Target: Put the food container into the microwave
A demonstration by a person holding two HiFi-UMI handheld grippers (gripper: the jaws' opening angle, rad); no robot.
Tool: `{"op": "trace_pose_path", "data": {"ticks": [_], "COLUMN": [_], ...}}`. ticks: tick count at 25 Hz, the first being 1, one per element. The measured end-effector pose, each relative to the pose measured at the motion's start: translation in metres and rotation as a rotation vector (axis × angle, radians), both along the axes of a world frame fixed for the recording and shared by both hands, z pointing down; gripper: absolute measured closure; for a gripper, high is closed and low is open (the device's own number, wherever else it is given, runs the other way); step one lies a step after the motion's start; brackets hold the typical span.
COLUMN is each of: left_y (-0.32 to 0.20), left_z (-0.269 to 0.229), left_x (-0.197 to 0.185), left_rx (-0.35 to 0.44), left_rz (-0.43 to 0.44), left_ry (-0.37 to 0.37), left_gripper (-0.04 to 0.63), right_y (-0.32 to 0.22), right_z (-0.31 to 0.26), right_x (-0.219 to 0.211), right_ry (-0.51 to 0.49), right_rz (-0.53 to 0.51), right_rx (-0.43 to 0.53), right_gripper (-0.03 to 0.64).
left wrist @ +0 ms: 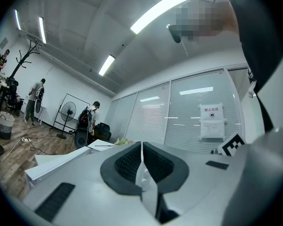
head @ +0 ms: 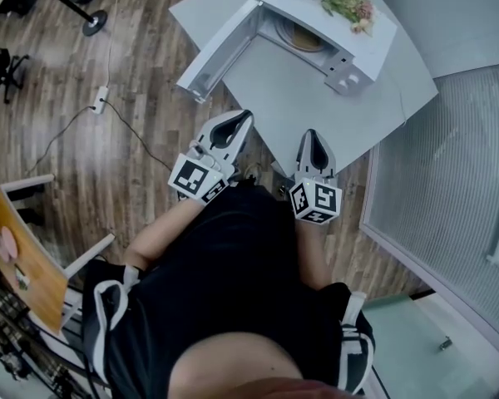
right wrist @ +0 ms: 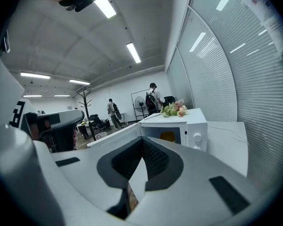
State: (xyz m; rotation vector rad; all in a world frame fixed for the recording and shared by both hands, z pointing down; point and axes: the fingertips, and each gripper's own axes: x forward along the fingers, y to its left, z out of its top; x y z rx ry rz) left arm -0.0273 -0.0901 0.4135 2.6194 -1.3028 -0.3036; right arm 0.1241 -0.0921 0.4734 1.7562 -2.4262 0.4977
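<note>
The white microwave (head: 333, 36) stands on a white table (head: 316, 106) with its door (head: 220, 48) swung open to the left. A round yellow-brown food container (head: 303, 38) sits inside the cavity; in the right gripper view the container (right wrist: 168, 136) shows through the opening of the microwave (right wrist: 195, 126). My left gripper (head: 245, 116) and right gripper (head: 313, 133) are held close to the person's body at the table's near edge, well short of the microwave. The jaws of both meet with nothing between them, as the left gripper (left wrist: 141, 145) and right gripper (right wrist: 142, 140) show in their own views.
A bunch of flowers (head: 347, 5) lies on top of the microwave. A power strip (head: 101, 99) with cables lies on the wooden floor at left, and a wooden chair (head: 25, 256) stands lower left. A glass partition (head: 449, 165) runs along the right. People stand far off (right wrist: 153, 98).
</note>
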Motion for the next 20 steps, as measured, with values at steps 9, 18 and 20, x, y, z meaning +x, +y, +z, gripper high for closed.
{"op": "trace_pose_path", "data": {"ticks": [9,18,20], "left_y": [0.007,0.007,0.008], "left_z": [0.003,0.004,0.005], "left_x": [-0.020,-0.033,-0.035], "left_rx": [0.005,0.003,0.002], "left_rz": [0.024,0.036,0.038], "left_ry": [0.004,0.012,0.010], "left_gripper": [0.565,0.565,0.565], "right_y": [0.010,0.012,0.012], "right_z": [0.002,0.005,0.005], "right_x": [-0.017,-0.026,-0.029], "right_ry": [-0.003,0.009,0.012], "right_rz": [0.031,0.053,0.054], "right_rx": [0.003,-0.006,-0.006], "right_gripper": [0.592,0.592,0.592]}}
